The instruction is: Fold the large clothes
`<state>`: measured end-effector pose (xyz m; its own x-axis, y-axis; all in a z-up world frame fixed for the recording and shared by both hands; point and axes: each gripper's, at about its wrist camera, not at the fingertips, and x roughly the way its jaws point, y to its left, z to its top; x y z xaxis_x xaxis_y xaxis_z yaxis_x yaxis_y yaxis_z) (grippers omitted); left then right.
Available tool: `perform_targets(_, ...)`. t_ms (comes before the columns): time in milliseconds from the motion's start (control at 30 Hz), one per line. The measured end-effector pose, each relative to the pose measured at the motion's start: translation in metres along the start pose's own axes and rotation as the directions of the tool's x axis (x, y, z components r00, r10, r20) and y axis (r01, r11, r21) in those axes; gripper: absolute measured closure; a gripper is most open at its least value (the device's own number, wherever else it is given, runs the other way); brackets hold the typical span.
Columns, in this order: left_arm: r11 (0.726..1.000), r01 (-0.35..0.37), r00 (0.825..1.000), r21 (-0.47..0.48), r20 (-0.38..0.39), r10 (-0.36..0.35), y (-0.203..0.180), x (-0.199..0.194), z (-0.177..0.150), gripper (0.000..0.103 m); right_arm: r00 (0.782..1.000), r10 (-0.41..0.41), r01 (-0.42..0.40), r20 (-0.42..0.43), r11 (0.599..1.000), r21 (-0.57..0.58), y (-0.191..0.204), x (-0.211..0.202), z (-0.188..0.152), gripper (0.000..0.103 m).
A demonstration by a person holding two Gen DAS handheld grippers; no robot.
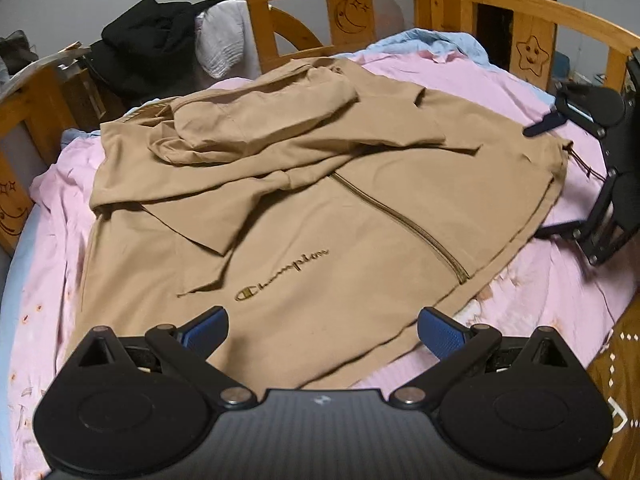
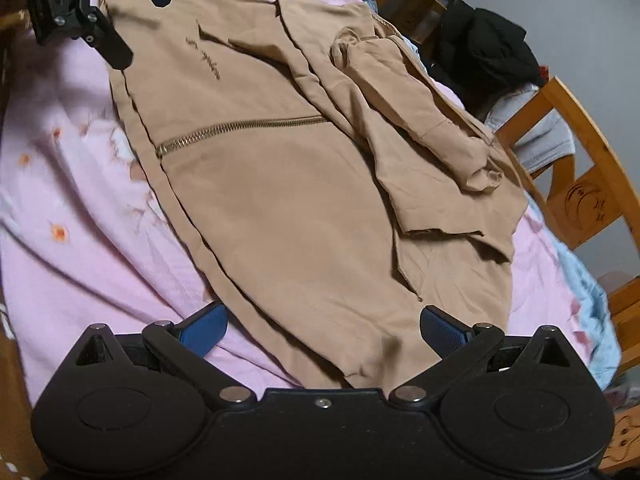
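Note:
A tan zip jacket (image 1: 320, 216) with a Champion logo lies spread on the pink bedsheet (image 1: 520, 288), both sleeves folded across its upper part. It also shows in the right wrist view (image 2: 280, 208). My left gripper (image 1: 322, 330) is open and empty, hovering over the jacket's near edge by the logo. My right gripper (image 2: 322, 330) is open and empty at the jacket's hem corner; it shows at the right edge of the left wrist view (image 1: 540, 182). The left gripper appears top left in the right wrist view (image 2: 140, 20).
A wooden bed rail (image 1: 344, 4) with moon and star carvings surrounds the bed. A pile of black and white clothes (image 1: 160, 44) lies at the far corner. A light blue blanket (image 1: 440, 40) is bunched along the far edge.

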<state>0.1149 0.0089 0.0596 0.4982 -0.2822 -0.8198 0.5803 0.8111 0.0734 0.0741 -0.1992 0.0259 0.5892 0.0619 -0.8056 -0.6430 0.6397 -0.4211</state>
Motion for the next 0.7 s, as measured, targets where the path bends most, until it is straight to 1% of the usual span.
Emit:
perform_targets(100, 1.0, 0.006, 1.0, 0.03, 0.004, -0.006, -0.006, -0.001, -0.002, 0.001, 0.999, -0.045, 0.046, 0.022, 0.997, -0.053, 0.002, 0.0, -0.004, 0.001)
perform_targets(133, 0.999, 0.002, 1.0, 0.042, 0.005, -0.002, -0.008, -0.001, -0.002, 0.001, 0.998, -0.046, 0.048, 0.033, 0.997, -0.059, 0.002, -0.002, -0.006, 0.005)
perform_targets(167, 0.999, 0.0, 1.0, 0.055, 0.005, 0.0, -0.01, 0.0, -0.003, 0.001, 0.999, -0.038, 0.041, 0.039, 0.997, -0.069, 0.001, -0.003, -0.007, 0.013)
perform_targets(200, 0.998, 0.001, 1.0, 0.065, 0.006, -0.002, -0.011, 0.0, -0.003, 0.001, 0.999, -0.037, 0.04, 0.04, 0.996, -0.082, 0.001, -0.003, -0.008, 0.016)
perform_targets(267, 0.996, 0.004, 1.0, 0.09, 0.015, -0.006, -0.014, -0.001, -0.005, 0.001, 0.999, -0.032, 0.036, 0.041, 0.995, -0.096, -0.001, -0.004, -0.008, 0.029)
perform_targets(300, 0.994, 0.003, 1.0, 0.105, 0.02, -0.005, -0.016, -0.001, -0.006, 0.001, 0.999, -0.025, 0.028, 0.034, 0.995, -0.093, -0.002, -0.003, -0.008, 0.032)
perform_targets(333, 0.993, 0.0, 1.0, 0.118, 0.021, -0.002, -0.018, -0.001, -0.007, 0.001, 1.0, -0.015, 0.017, 0.024, 0.997, -0.079, -0.004, -0.002, -0.007, 0.04)
perform_targets(367, 0.991, -0.005, 1.0, 0.133, 0.021, 0.002, -0.021, 0.0, -0.007, 0.001, 1.0, -0.001, 0.002, 0.016, 0.998, -0.06, -0.007, -0.001, -0.005, 0.054)
perform_targets(400, 0.99, -0.007, 1.0, 0.144, 0.022, 0.004, -0.023, 0.0, -0.007, 0.001, 1.0, 0.013, -0.013, 0.013, 0.999, -0.041, -0.009, -0.001, -0.002, 0.062)
perform_targets(433, 0.988, -0.008, 1.0, 0.157, 0.024, 0.004, -0.025, 0.0, -0.006, 0.001, 1.0, 0.02, -0.02, 0.016, 1.0, -0.023, -0.013, -0.002, 0.002, 0.074)
perform_targets(467, 0.985, -0.009, 1.0, 0.173, 0.027, 0.005, -0.027, 0.001, -0.006, 0.001, 0.999, 0.026, -0.026, 0.023, 1.0, -0.008, -0.015, -0.004, 0.007, 0.081)
perform_targets(533, 0.979, -0.019, 1.0, 0.202, 0.028, 0.014, -0.032, 0.002, -0.005, 0.001, 0.998, 0.029, -0.031, 0.048, 0.999, 0.04, -0.025, -0.009, 0.018, 0.085)
perform_targets(600, 0.975, -0.031, 0.999, 0.221, 0.021, 0.027, -0.035, 0.004, -0.005, 0.001, 0.997, 0.031, -0.039, 0.072, 0.993, 0.116, -0.041, -0.015, 0.03, 0.088)
perform_targets(700, 0.969, -0.1, 0.995, 0.226, 0.027, 0.096, -0.034, 0.006, -0.007, 0.004, 0.994, 0.015, -0.039, 0.108, 0.974, 0.225, -0.065, -0.022, 0.042, 0.091)
